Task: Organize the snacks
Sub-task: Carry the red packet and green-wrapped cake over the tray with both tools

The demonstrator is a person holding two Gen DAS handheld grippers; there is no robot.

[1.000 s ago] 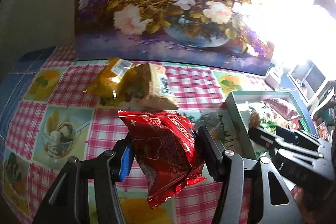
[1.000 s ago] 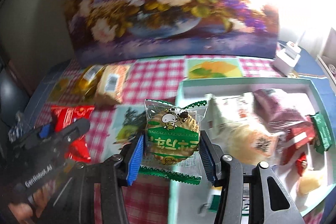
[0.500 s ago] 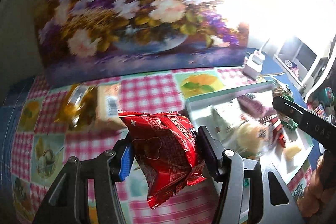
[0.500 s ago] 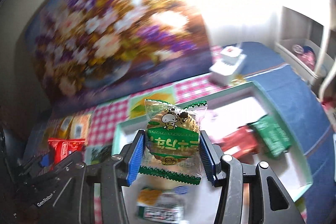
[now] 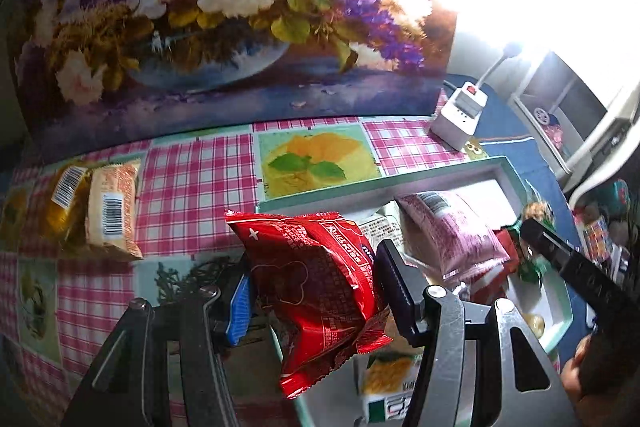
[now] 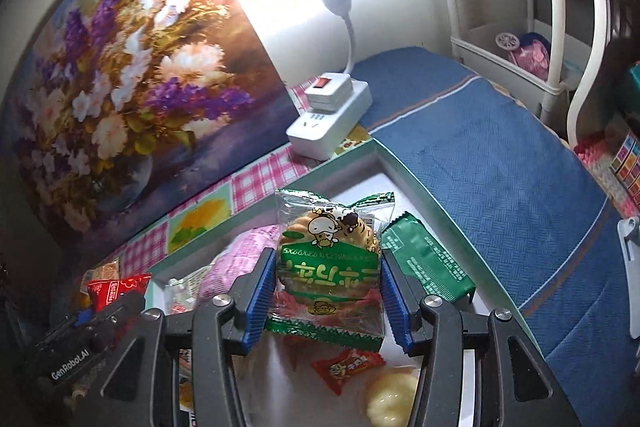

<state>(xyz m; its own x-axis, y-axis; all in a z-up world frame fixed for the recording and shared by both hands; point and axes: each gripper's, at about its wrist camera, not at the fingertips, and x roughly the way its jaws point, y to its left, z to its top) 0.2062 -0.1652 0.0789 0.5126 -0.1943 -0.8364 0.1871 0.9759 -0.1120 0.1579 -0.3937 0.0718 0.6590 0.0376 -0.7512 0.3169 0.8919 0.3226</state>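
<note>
Snacks filled both grippers: the left gripper (image 5: 314,291) was clamped on a red packet (image 5: 316,291) printed "Red Kiss", and the right gripper (image 6: 328,295) pinched a green-and-clear biscuit packet (image 6: 330,259) with a cartoon cow. Both hung over the pale green tray (image 6: 404,167), which held a pink packet (image 6: 240,255), a dark green packet (image 6: 428,259) and a small red sachet (image 6: 346,367).

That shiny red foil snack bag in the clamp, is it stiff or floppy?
Probably floppy: the shiny red foil snack bag crumples between the left gripper pads, its lower corner sagging. Likely light and puffy. The glossy foil may be slippery.
</note>
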